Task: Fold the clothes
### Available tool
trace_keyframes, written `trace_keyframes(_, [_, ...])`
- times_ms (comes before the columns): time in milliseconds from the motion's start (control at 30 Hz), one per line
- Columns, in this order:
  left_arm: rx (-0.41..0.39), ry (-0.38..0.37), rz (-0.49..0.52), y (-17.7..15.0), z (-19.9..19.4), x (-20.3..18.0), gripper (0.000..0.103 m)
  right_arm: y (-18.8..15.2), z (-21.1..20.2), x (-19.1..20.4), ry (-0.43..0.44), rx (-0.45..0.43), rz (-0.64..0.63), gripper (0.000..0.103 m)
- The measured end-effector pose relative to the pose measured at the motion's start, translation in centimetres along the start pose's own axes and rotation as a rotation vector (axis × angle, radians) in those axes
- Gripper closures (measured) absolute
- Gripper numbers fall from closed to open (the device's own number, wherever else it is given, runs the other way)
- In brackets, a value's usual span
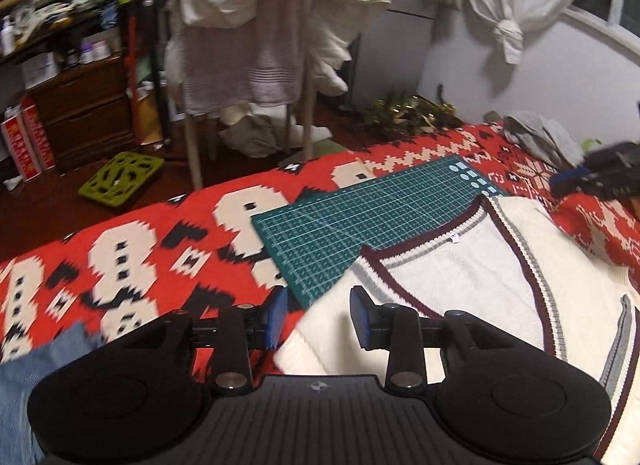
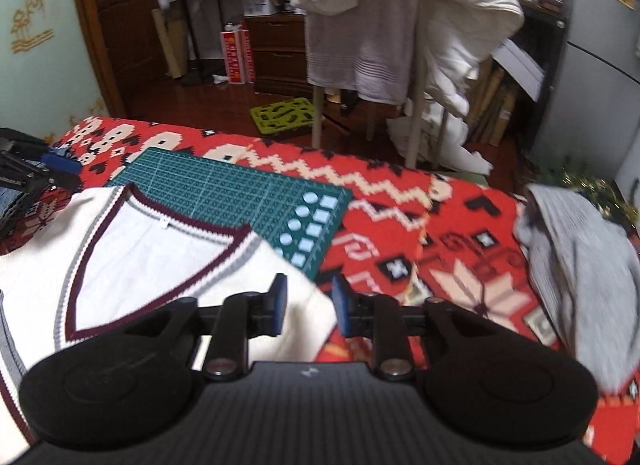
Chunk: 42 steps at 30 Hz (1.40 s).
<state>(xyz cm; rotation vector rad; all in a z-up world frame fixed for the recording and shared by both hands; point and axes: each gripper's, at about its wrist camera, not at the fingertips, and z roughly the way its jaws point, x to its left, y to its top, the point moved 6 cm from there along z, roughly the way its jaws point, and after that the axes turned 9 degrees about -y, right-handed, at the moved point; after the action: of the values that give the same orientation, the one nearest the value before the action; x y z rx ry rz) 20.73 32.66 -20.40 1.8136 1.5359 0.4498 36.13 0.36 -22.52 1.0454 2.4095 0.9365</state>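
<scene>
Only the right view shows the grey garment (image 2: pixel 576 265) lying well right of the white vest (image 2: pixel 140 261). Both the left gripper (image 1: pixel 318 315) and right gripper (image 2: pixel 309 307) hang with fingers spread, empty, each at a shoulder edge of the vest, bare red blanket (image 2: pixel 432 225) beyond.

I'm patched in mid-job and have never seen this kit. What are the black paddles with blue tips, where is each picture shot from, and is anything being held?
Each picture comes from a camera mounted on a hand-held gripper, looking forward along its two blue-padded fingers. The left gripper hangs over the left shoulder of a cream V-neck vest; the right gripper hangs over the other shoulder. Both are open, holding nothing. The vest lies flat, partly on a green cutting mat, on a red patterned blanket. A grey garment lies bunched to the right.
</scene>
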Motion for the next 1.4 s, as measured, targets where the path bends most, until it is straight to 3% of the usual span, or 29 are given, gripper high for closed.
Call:
trace_keyframes(267, [0.033, -0.073, 0.046, 0.6, 2.2, -0.2, 0.064, 1.6, 3.9, 1.6, 0.079, 0.043, -0.105, 0.074])
trace_keyframes(633, [0.075, -0.097, 0.074, 0.5, 4.3, -0.5, 0.065, 1.7, 6.5, 3.2, 0.109, 0.084, -0.146, 0.075])
trace_keyframes(700, [0.075, -0.099, 0.074, 0.5, 4.3, -0.5, 0.070, 1.6, 6.5, 3.3, 0.116, 0.086, -0.148, 0.079])
trace_keyframes(733, [0.075, -0.103, 0.076, 0.5, 4.3, -0.6, 0.074, 1.6, 6.4, 3.4, 0.120, 0.087, -0.150, 0.086])
trace_keyframes(767, [0.075, -0.112, 0.077, 0.5, 4.3, -0.7, 0.084, 1.5, 6.4, 3.5, 0.122, 0.088, -0.152, 0.088])
trace_keyframes(833, [0.075, -0.123, 0.085, 0.4, 4.2, -1.1, 0.092, 1.5, 6.2, 4.0, 0.112, 0.086, -0.169, 0.096])
trace_keyframes(1133, [0.013, -0.067, 0.122, 1.2, 1.6, -2.9, 0.096, 2.0, 2.9, 5.1, 0.073, 0.016, -0.192, 0.098])
trace_keyframes(1400, [-0.122, -0.067, 0.162, 2.7, -6.7, -6.6, 0.096, 2.8, -7.3, 5.5, 0.047, -0.131, -0.181, 0.098])
